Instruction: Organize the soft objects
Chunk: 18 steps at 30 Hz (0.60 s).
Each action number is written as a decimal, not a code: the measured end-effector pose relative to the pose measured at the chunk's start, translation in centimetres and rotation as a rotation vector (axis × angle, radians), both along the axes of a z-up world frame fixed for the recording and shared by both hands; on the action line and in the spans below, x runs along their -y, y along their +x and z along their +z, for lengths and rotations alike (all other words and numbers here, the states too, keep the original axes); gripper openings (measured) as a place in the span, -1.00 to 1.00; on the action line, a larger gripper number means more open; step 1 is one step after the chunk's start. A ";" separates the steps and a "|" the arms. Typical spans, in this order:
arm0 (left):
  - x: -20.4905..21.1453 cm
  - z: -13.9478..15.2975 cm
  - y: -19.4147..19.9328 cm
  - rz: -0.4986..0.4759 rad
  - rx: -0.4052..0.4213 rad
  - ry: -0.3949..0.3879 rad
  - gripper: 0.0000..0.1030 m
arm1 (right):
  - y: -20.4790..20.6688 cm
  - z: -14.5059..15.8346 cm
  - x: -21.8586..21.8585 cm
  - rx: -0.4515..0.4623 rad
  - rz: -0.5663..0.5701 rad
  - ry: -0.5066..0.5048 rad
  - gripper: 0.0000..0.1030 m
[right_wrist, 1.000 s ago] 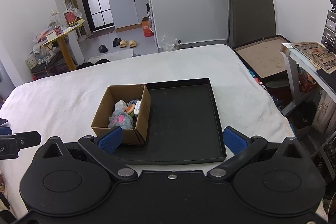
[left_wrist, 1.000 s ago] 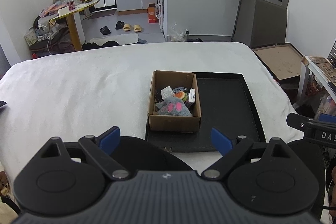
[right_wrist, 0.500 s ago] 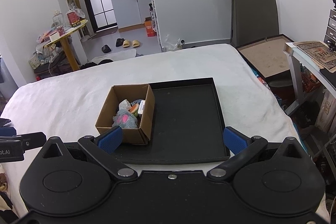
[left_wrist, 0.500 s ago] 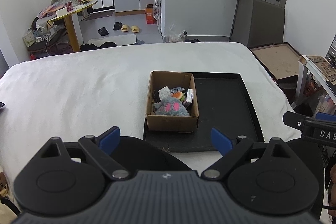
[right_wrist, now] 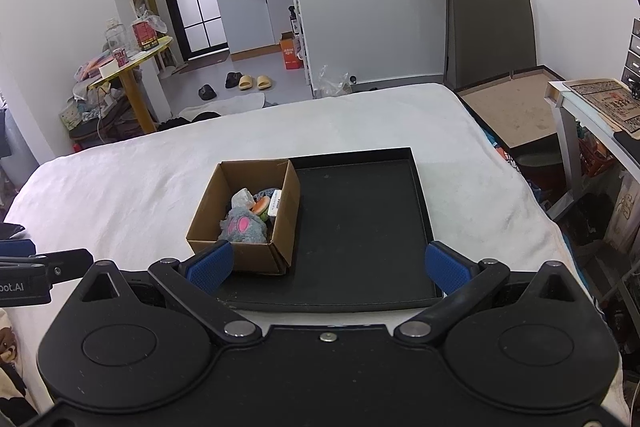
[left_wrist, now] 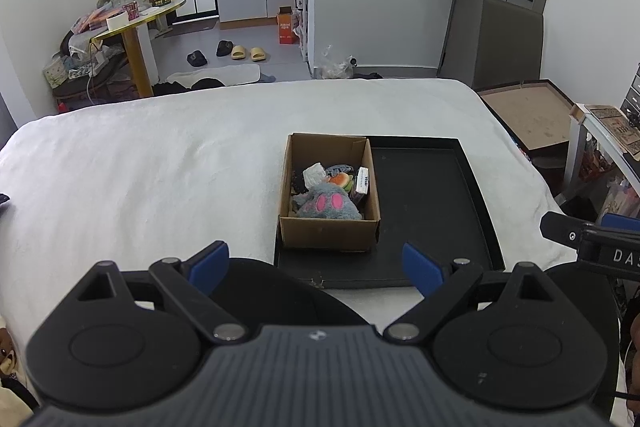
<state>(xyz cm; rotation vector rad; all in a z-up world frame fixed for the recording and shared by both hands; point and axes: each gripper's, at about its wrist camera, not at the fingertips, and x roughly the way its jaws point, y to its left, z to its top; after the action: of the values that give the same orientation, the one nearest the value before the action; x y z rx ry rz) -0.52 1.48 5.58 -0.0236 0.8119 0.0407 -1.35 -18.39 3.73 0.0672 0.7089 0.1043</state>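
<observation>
Soft toys sit in a small brown box (left_wrist: pixel 329 223) on a big white bed (left_wrist: pixel 140 171). On top, at the near end of the box, is a fuzzy grey toy (left_wrist: pixel 326 205) with two pink spots. Behind it are a white crumpled thing (left_wrist: pixel 314 174), an orange and green toy (left_wrist: pixel 341 180) and a small white pack (left_wrist: pixel 363 179) leaning on the right wall of the box. Something dark and blue lies at the far end, too small to tell.

That box stands at the left end of a flat black tray (left_wrist: pixel 432 203). The rest of the tray, to the right of the box, is bare.

Low in the left view, the left gripper (left_wrist: pixel 316 261) has its two blue fingertips (left_wrist: pixel 210 263) spread wide apart, and nothing is between them. It is on the near side of the box and does not touch it.

Over in the right view, the right gripper (right_wrist: pixel 327 265) is spread wide too and grips nothing. Its left blue fingertip (right_wrist: pixel 210 265) shows in front of the near side of the box (right_wrist: pixel 244 223), and the other one is by the near right corner of the tray (right_wrist: pixel 360 227).

Past the far end of the bed is a grey floor with yellow slippers (left_wrist: pixel 248 53) and a round yellow table (left_wrist: pixel 136 23) on the left.
</observation>
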 end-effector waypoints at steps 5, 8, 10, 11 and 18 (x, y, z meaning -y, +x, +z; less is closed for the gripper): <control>0.0 0.0 0.1 0.001 -0.002 0.000 0.80 | -0.1 0.1 0.0 0.000 0.000 0.000 1.00; -0.1 -0.1 0.1 0.004 -0.001 0.001 0.80 | -0.1 0.1 0.0 0.001 0.002 -0.001 1.00; 0.0 -0.1 0.1 0.008 0.002 0.005 0.80 | -0.1 0.2 0.0 0.000 0.003 0.001 1.00; -0.1 -0.1 0.0 0.009 0.004 0.007 0.80 | -0.1 0.2 0.1 0.001 0.001 -0.001 1.00; 0.0 0.0 0.1 0.012 0.011 0.010 0.81 | -0.1 0.6 0.0 -0.003 0.019 0.004 1.00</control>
<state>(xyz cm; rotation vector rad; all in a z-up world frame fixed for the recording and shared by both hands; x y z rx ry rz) -0.45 1.50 5.58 -0.0197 0.8006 0.0559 -1.41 -18.39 4.31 0.0645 0.7127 0.1235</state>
